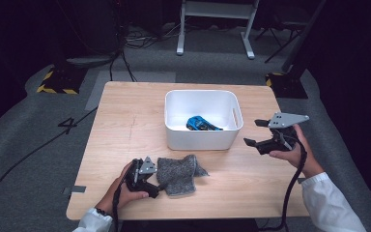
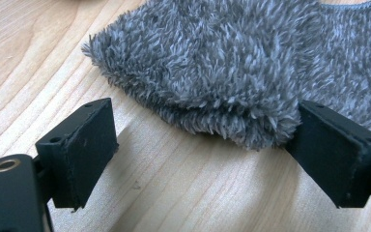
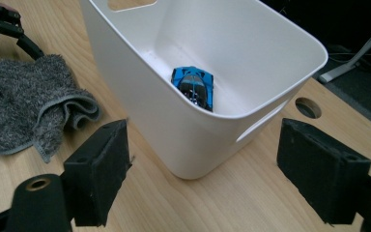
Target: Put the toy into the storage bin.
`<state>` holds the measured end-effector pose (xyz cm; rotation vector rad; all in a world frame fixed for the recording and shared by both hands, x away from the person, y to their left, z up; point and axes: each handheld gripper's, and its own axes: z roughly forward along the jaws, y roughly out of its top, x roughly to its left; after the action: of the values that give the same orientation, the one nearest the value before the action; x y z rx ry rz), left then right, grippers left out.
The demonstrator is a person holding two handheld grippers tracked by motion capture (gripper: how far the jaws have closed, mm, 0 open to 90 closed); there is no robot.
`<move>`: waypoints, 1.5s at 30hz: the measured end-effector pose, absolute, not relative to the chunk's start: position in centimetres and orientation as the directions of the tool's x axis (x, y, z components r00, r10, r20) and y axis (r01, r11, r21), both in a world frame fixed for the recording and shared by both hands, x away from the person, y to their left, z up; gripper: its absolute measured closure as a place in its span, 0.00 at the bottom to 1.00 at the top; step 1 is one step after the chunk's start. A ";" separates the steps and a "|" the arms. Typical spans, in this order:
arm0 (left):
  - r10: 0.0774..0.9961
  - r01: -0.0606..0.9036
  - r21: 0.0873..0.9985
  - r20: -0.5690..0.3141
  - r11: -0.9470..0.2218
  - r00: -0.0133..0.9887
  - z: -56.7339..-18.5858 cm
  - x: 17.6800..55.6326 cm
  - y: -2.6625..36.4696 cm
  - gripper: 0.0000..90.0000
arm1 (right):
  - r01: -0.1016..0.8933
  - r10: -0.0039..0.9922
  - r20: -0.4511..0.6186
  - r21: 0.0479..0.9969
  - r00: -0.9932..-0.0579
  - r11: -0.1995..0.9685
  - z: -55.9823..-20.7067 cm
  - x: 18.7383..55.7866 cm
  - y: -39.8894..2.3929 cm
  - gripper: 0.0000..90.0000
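Table [image 1: 125,125] is a light wood top, with a white bin [image 1: 203,140] at centre-back and a blue toy car [image 1: 202,123] lying on the bin floor, already inside. The grey fuzzy cloth [image 1: 178,174] sits on the near edge of the table, just in front of the bin, crumpled and partly folded over itself, longer side running roughly left-right across the table. Left gripper [image 1: 158,187] is at the cloth's left end; in the left gripper view its jaws stand wide apart and the cloth's folded lobe [image 2: 232,96] lies straight ahead between them, nearest fringe about level with the pads, one pad [image 2: 335,154] touching or nearly touching the pile, nothing clamped. So the approach axis is along the cloth's length, jaws straddling the fold. My read: push forward slightly, then close to catch the doubled layer. Right gripper [image 1: 256,133] is held off the table beside the bin's right wall, jaws also wide and empty, looking at the bin [image 3: 198,121] and car [image 3: 195,87], well apart from the cloth [image 3: 34,106]. Left is clearly the nearer hand for the cloth.
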<state>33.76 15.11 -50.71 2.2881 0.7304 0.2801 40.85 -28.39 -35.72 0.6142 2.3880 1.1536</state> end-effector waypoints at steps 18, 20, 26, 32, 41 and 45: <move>0.579 0.426 0.687 -0.009 -0.588 0.815 -50.7 33.7 15.1 0.13 | 0.265 0.564 -0.175 0.746 -0.807 0.611 -40.3 39.2 -29.5 0.21; 0.579 0.426 0.687 -0.009 -0.588 0.815 -50.7 33.7 15.1 0.13 | 0.273 0.564 -0.174 0.738 -0.807 0.617 -40.9 38.9 -29.7 0.21; 0.579 0.426 0.687 -0.008 -0.589 0.815 -50.7 33.7 15.1 0.13 | 0.302 0.576 -0.158 0.725 -0.802 0.619 -42.8 38.4 -30.4 0.21; 0.580 0.426 0.688 -0.009 -0.588 0.815 -50.7 33.7 15.1 0.13 | 0.334 0.587 -0.137 0.709 -0.798 0.621 -44.5 38.1 -31.3 0.21; 0.580 0.426 0.687 -0.009 -0.588 0.814 -50.7 33.7 15.1 0.13 | 0.375 0.604 -0.094 0.705 -0.792 0.601 -46.6 37.5 -33.0 0.20; 0.580 0.426 0.687 -0.009 -0.588 0.814 -50.7 33.7 15.1 0.13 | 0.399 0.620 -0.065 0.712 -0.782 0.578 -47.4 37.1 -34.1 0.20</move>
<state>33.72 15.10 -50.71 2.2869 0.7358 0.2813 37.12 -34.06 -47.41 0.8345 2.5048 1.0171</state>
